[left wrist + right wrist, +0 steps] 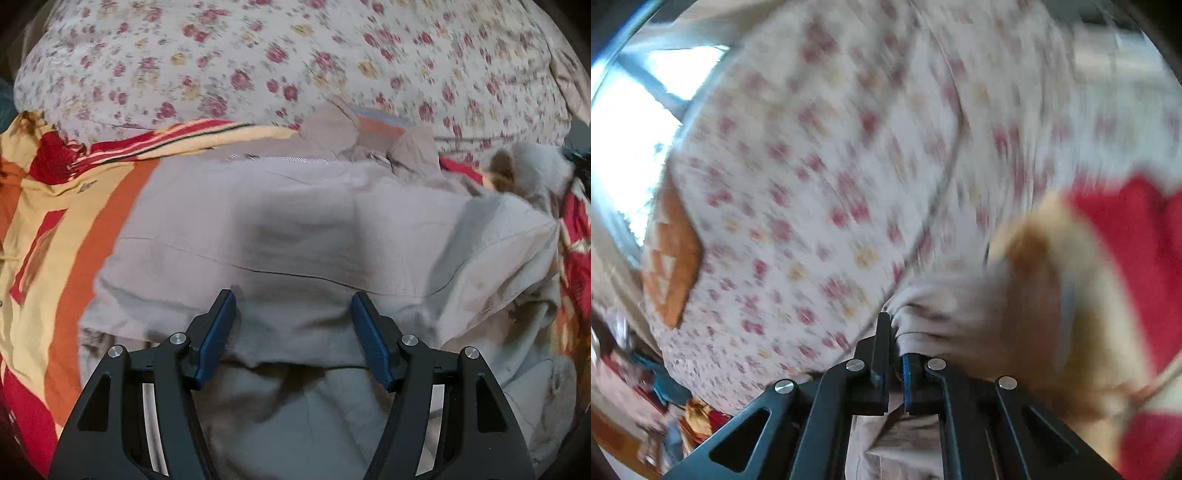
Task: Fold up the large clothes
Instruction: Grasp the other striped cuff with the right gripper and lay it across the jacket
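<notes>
A large pale grey-beige garment with a zip and collar lies spread across the bed in the left wrist view. My left gripper hovers over its near part with the blue-padded jaws wide apart and nothing pinched between them. In the blurred right wrist view, my right gripper is shut on a bunched fold of the same grey-beige garment, which spills out to the right of the fingers. More of its cloth hangs below the jaws.
A red, orange and cream patterned blanket lies under the garment, seen also as the blanket. Behind is a floral bedcover, the same floral bedcover. A bright window stands at the left. Clutter lies low left.
</notes>
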Demonstrator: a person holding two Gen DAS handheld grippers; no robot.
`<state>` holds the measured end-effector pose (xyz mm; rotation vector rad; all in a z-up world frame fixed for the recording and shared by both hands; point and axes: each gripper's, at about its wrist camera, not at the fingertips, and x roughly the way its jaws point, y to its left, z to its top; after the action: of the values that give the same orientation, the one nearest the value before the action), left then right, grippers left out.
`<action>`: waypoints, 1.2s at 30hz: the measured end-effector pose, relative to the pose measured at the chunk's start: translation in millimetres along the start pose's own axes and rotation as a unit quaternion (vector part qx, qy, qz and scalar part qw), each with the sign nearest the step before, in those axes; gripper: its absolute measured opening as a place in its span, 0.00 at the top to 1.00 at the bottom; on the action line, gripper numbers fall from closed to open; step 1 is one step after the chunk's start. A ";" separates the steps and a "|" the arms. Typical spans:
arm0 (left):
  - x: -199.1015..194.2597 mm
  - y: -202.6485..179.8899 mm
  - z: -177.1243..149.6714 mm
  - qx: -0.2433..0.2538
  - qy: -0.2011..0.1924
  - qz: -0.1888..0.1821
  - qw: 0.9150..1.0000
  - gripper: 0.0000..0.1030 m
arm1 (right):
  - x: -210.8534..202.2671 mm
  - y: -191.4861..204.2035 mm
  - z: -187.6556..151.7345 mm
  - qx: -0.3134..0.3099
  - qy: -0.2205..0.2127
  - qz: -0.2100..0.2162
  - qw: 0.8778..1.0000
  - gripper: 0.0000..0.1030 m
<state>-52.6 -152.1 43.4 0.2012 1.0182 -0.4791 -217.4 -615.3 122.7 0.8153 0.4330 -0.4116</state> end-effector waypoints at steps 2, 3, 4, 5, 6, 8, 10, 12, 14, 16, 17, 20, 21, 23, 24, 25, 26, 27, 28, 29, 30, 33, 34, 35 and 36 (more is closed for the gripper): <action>-11.8 10.2 1.0 -0.013 -0.011 0.005 1.000 0.37 | -28.0 4.8 15.0 -0.011 -0.018 0.014 1.000 0.96; -16.5 14.4 1.1 -0.018 -0.015 0.007 1.000 0.37 | -43.9 9.4 22.5 -0.019 -0.025 0.025 0.999 0.96; -21.8 20.2 1.7 -0.024 -0.019 0.008 1.000 0.37 | -62.1 16.3 30.1 -0.034 -0.032 0.040 0.998 0.96; -27.7 27.0 2.0 -0.032 -0.023 0.011 0.999 0.37 | -78.6 25.5 35.6 -0.053 -0.037 0.052 0.997 0.96; -32.1 32.4 1.8 -0.039 -0.026 0.013 0.999 0.37 | -89.3 36.3 38.2 -0.072 -0.037 0.065 0.995 0.96; -40.5 43.3 2.0 -0.053 -0.030 0.014 0.998 0.37 | -101.9 57.2 38.1 -0.102 -0.032 0.093 0.990 0.96; -48.8 52.5 -0.1 -0.064 -0.034 0.014 0.997 0.37 | -116.6 83.5 34.8 -0.144 -0.027 0.115 0.982 0.96; -56.8 58.0 -2.6 -0.070 -0.038 0.014 0.997 0.37 | -123.7 106.5 28.5 -0.175 -0.017 0.135 0.975 0.96; -64.0 61.4 -5.8 -0.072 -0.042 0.014 0.996 0.37 | -127.5 131.6 18.0 -0.204 -0.004 0.156 0.967 0.96; -70.5 63.9 -8.6 -0.073 -0.046 0.014 0.996 0.37 | -130.3 150.9 6.4 -0.225 0.011 0.185 0.956 0.96; -72.9 65.0 -9.4 -0.074 -0.048 0.014 0.996 0.37 | -130.5 160.7 -0.7 -0.238 0.020 0.198 0.951 0.96; -80.1 71.5 -9.7 -0.081 -0.055 0.014 0.995 0.37 | -126.0 202.7 -28.4 -0.283 0.064 0.241 0.926 0.96; -82.8 75.1 -9.7 -0.087 -0.059 0.014 0.994 0.37 | -122.9 217.1 -39.0 -0.300 0.077 0.250 0.917 0.96; -86.9 82.3 -8.8 -0.101 -0.066 0.012 0.993 0.37 | -113.5 238.8 -57.7 -0.325 0.100 0.263 0.903 0.96; -88.8 86.4 -9.0 -0.109 -0.070 0.010 0.991 0.37 | -107.0 252.2 -71.2 -0.339 0.114 0.270 0.894 0.96; -90.3 90.4 -9.5 -0.117 -0.072 0.008 0.990 0.37 | -97.2 265.0 -86.5 -0.354 0.133 0.278 0.883 0.96; -91.5 94.4 -10.0 -0.124 -0.075 0.007 0.989 0.37 | -88.7 274.6 -98.9 -0.364 0.146 0.283 0.875 0.96; -92.2 96.8 -10.4 -0.128 -0.077 0.007 0.989 0.37 | -75.4 285.5 -119.3 -0.373 0.168 0.292 0.865 0.96; -92.0 99.7 -10.5 -0.132 -0.078 0.006 0.988 0.37 | -63.0 291.2 -134.5 -0.373 0.187 0.300 0.858 0.96; -91.7 102.3 -10.9 -0.136 -0.079 0.006 0.988 0.37 | -48.5 296.0 -150.6 -0.371 0.212 0.308 0.850 0.96; -90.7 105.4 -11.3 -0.142 -0.079 0.003 0.987 0.37 | -31.2 299.3 -167.1 -0.368 0.242 0.313 0.842 0.96; -86.5 111.2 -12.0 -0.157 -0.072 -0.014 0.985 0.37 | 18.7 298.1 -214.4 -0.382 0.305 0.271 0.829 0.94; -85.5 112.0 -12.2 -0.161 -0.070 -0.020 0.984 0.37 | 38.2 293.6 -230.2 -0.393 0.328 0.231 0.827 0.81; -84.5 112.9 -12.5 -0.164 -0.069 -0.028 0.984 0.37 | 48.0 287.2 -236.7 -0.394 0.336 0.209 0.830 0.64; -83.4 113.8 -12.7 -0.166 -0.068 -0.038 0.983 0.37 | 50.6 283.4 -238.5 -0.392 0.335 0.200 0.833 0.57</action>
<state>-44.6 -23.1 101.4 -0.1676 0.9577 -0.3788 -81.2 -267.1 121.8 0.1901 0.9781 0.4693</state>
